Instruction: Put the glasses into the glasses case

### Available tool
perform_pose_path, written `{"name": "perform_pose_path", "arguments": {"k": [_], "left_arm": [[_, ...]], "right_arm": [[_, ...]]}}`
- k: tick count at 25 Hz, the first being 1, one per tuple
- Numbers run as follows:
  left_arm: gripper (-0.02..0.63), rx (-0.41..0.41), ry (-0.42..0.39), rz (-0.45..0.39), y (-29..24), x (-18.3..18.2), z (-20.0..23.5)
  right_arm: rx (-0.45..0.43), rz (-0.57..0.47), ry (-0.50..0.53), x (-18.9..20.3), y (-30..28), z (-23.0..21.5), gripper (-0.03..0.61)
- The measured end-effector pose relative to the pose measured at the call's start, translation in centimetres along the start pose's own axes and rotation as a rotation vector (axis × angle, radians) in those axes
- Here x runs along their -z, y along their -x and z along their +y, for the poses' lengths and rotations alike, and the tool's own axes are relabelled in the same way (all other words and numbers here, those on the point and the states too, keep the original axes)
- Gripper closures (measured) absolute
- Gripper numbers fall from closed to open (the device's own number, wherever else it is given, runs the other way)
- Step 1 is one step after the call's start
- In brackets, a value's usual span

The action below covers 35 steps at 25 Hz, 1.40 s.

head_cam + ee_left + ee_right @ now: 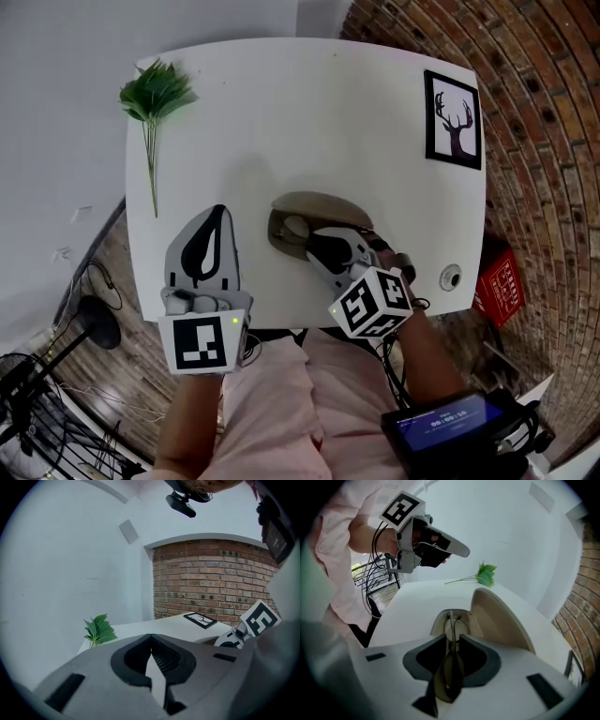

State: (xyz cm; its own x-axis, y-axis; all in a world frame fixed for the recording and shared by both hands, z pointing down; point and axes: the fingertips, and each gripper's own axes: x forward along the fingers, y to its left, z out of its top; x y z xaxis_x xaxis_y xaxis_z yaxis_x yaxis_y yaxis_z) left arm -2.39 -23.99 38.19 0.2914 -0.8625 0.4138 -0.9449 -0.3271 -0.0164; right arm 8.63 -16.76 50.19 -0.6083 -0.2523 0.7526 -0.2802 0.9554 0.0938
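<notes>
The tan glasses case (314,208) lies open on the white table (309,103), its lid tipped up at the far side. In the right gripper view the dark glasses (450,670) stand folded between my right gripper's jaws, their temples reaching into the case (499,616). My right gripper (451,640) is open; its pads stand a little off the frame. From the head view it (321,246) points down into the case. My left gripper (218,212) hovers to the left of the case, shut and empty, as the left gripper view (151,639) confirms.
A green leafy sprig (155,94) lies at the table's far left, a framed deer picture (454,119) at the far right. A small round fitting (451,277) sits near the right front edge. A red box (498,281) is on the floor beyond it.
</notes>
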Motion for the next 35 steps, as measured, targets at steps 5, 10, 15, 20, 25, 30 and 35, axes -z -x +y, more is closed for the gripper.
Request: {"name": "perform_pose_path", "arguments": {"k": [5,10,15,20,25,30,35], "left_arm": [[0.604,0.005,-0.007,-0.007,0.2,-0.2,-0.1],[0.604,0.010,-0.013,-0.013,0.4,-0.4,-0.1],[0.604,0.028,-0.035,-0.051,0.6,-1.4,-0.3],[0.604,0.048,-0.052,-0.134,2.0,-5.0,-0.9],[0.604,0.094,-0.121,-0.270,3.5,-10.3,-2.6],[0.604,0.085,-0.137,-0.382,5.4,-15.4,-3.3],[0.604,0.062,-0.130,-0.480,6.7,-19.0,-2.7]], "right_arm": [[0.046,-0.008,0.008,-0.3,0.5,-0.3,0.474],[0.095,-0.046,0.009,-1.0,1.3,-0.7,0.476],[0.158,-0.100,-0.001,-2.4,2.6,-1.4,0.476],[0.271,-0.278,-0.105,-7.4,7.4,-3.1,0.502],[0.409,-0.571,-0.255,-14.6,14.8,-6.5,0.520],[0.599,-0.644,-0.254,-18.4,20.4,-8.7,0.572],[0.710,-0.673,-0.256,-19.6,22.6,-9.2,0.574]]}}
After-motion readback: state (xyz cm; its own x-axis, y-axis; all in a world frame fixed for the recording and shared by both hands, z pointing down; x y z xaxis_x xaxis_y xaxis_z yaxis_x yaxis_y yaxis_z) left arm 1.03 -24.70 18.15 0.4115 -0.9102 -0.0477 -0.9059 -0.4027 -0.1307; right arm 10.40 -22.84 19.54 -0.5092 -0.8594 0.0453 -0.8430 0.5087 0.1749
